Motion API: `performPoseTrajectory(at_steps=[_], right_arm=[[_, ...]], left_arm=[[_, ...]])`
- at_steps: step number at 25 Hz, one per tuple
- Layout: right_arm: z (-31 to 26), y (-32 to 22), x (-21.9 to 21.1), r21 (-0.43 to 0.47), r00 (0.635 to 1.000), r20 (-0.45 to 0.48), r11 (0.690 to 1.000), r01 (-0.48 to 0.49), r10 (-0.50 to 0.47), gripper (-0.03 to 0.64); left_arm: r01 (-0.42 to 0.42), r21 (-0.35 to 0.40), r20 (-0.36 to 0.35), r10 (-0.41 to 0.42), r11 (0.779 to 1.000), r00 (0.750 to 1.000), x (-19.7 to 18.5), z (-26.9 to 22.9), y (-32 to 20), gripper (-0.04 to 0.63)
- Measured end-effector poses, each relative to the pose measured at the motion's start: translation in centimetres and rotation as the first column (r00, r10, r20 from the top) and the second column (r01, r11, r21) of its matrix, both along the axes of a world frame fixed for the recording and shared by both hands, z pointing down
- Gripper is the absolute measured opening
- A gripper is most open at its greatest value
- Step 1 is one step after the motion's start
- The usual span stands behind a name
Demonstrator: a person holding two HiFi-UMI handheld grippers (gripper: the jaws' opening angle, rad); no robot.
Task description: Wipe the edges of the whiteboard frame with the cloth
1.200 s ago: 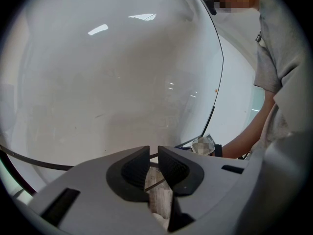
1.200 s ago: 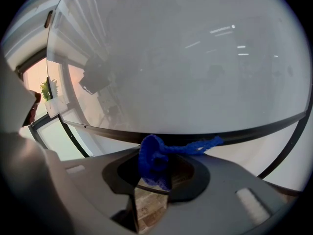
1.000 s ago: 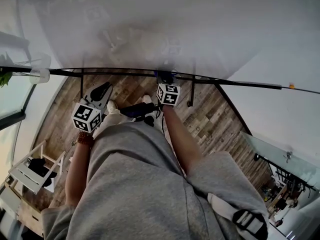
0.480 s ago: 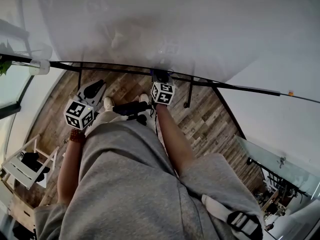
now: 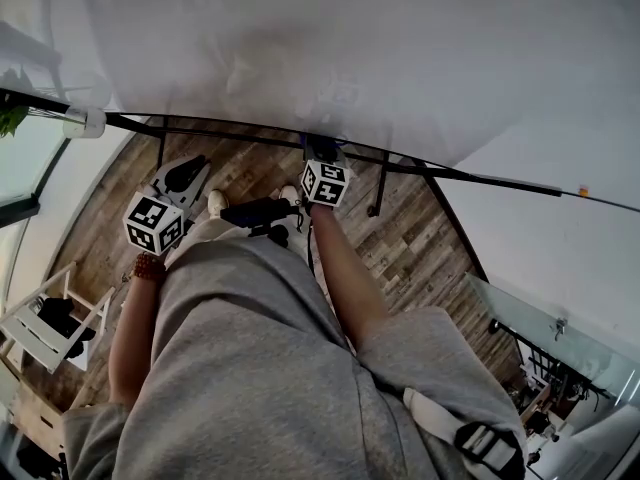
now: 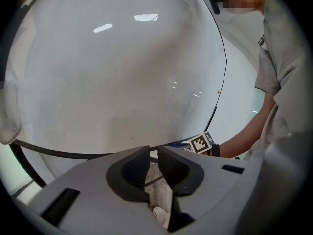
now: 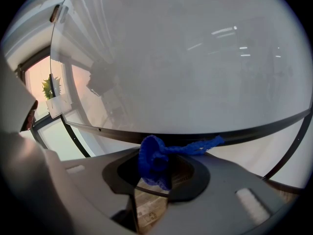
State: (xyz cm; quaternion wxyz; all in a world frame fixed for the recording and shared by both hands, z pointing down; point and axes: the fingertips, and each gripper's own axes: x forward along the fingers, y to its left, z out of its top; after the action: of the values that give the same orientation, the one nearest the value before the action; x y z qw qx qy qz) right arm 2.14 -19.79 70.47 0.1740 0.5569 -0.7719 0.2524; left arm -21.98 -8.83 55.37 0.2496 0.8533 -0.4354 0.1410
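Cloth, blue knit, is gripped by R tongs against whiteboard frame btm edge, prob. for wiping; L tongs nearly closed, empty.

Soft, even indoor light, strong fisheye bending.
Bright streaks glare on the glossy white whiteboard; both gripper views vignette black at their corners.

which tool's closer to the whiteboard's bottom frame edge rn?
Right. The right tool, gripping the cloth, sits right at the frame. The left tool hangs below the frame and off to the left, clear of it.
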Motion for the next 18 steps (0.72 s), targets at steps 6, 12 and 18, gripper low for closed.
performPoseTrajectory(at_steps=[6,12,18], right_arm=[[0.1,0.0,-1.8,0.002,1.000,0.005,1.000,0.006,-0.006,0.129],[0.1,0.2,-3.1,0.006,1.000,0.008,1.000,0.005,-0.005,0.129],[0.0,0.1,-4.6,0.018,1.000,0.007,1.000,0.008,-0.008,0.129]], left_arm=[[0.019,0.006,-0.002,-0.019,1.000,1.000,-1.6,0.1,0.4,0.058],[0.029,0.011,-0.001,-0.029,1.000,1.000,-3.0,0.1,0.8,0.058],[0.034,0.008,0.004,-0.034,0.999,0.999,-4.6,0.4,1.5,0.058]])
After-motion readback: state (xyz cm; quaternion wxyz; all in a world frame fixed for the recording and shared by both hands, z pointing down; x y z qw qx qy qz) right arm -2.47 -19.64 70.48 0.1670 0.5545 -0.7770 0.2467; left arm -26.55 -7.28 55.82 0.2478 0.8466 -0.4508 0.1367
